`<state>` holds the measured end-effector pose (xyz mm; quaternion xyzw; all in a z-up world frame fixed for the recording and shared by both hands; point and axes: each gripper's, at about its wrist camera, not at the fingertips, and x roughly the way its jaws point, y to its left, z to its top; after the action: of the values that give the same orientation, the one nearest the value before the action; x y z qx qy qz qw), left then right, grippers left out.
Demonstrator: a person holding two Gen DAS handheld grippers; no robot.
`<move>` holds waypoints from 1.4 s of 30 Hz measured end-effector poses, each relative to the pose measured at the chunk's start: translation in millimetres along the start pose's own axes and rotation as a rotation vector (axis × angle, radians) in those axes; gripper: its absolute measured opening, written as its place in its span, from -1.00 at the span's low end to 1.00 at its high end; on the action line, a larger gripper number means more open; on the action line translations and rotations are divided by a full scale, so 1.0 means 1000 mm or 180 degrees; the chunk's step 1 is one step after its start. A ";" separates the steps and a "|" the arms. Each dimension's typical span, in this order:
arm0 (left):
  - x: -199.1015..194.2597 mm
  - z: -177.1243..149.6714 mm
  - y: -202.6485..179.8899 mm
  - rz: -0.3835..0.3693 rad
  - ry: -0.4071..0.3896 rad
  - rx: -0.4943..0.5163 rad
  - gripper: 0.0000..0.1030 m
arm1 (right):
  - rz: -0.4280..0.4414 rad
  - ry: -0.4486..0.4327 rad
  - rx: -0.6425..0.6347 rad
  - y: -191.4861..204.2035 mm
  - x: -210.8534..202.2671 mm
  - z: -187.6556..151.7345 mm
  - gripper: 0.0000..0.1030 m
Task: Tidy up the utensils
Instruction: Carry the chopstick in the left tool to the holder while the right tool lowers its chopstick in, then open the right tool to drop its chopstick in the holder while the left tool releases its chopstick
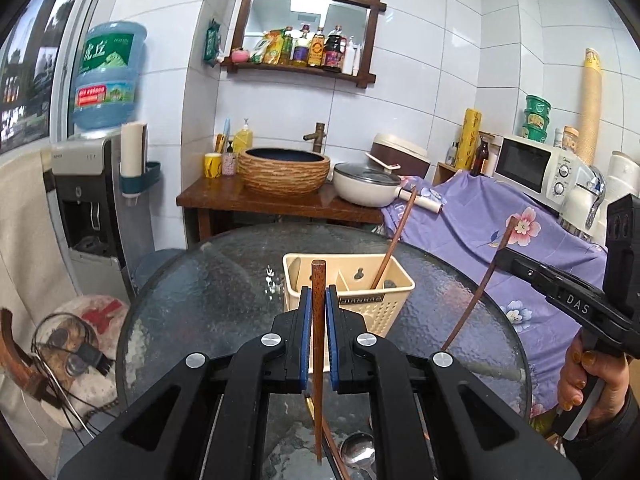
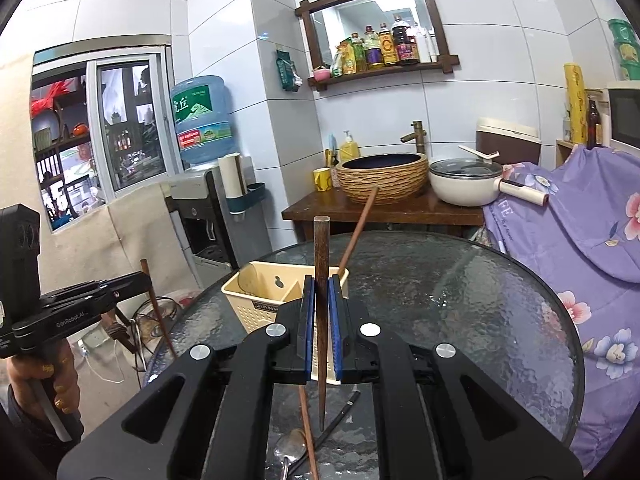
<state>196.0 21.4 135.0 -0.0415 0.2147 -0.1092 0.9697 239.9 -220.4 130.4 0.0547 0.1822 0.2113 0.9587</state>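
Utensil holder (image 1: pixel 362 294), cream plastic with divided compartments, sits centre frame on the round glass table (image 1: pixel 208 280); one wooden utensil handle (image 1: pixel 394 236) already leans out of its right-hand compartment. Left gripper (image 1: pixel 316 312): blue pads pressed onto a dark wooden chopstick (image 1: pixel 318 360), held near vertical, top end poking above the fingers, tip hanging low in the frame. Right gripper (image 2: pixel 322 320): same story, pinching its own chopstick (image 2: pixel 321 320) upright; in the left wrist view it shows at right edge with the stick slanting down-left. Both sticks are off the table, short of the holder.

Step in hand, as I read it: carry phase, both sticks lifted, drop-in not yet done. Next move calls for bringing each tip over an open compartment, lowering till the tip is inside the wall, then releasing; go one at a time so the sticks don't clash, and avoid knocking the leaning handle.

Left on the table at bottom of frame: a metal spoon (image 1: pixel 358 450), another wooden stick (image 2: pixel 308 428), a thin dark utensil (image 2: pixel 336 420)
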 end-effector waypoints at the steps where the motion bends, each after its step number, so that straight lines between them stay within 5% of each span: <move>1: -0.001 0.004 -0.002 -0.0005 -0.0022 0.0026 -0.86 | 0.0020 0.0004 0.0002 0.000 0.000 0.003 -0.85; 14: -0.019 0.070 -0.015 -0.0182 -0.0335 0.0141 -0.87 | 0.0389 -0.0125 -0.0001 0.018 -0.002 0.073 -0.85; 25: -0.017 0.136 -0.019 -0.0136 -0.0732 0.0008 -0.86 | 0.0221 -0.0481 -0.0039 0.023 0.006 0.144 -0.85; 32: 0.019 0.129 -0.011 0.0053 -0.0751 -0.0083 -0.86 | 0.0044 -0.0425 0.0063 0.008 0.039 0.127 -0.85; 42: 0.069 0.080 -0.004 0.0139 -0.0406 -0.0119 -0.87 | -0.0016 -0.0137 0.0136 -0.001 0.076 0.074 -0.85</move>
<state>290.4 4.8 179.5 -0.0618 0.1554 -0.0812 0.9826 331.6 -191.2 174.1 0.0792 0.1661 0.2037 0.9616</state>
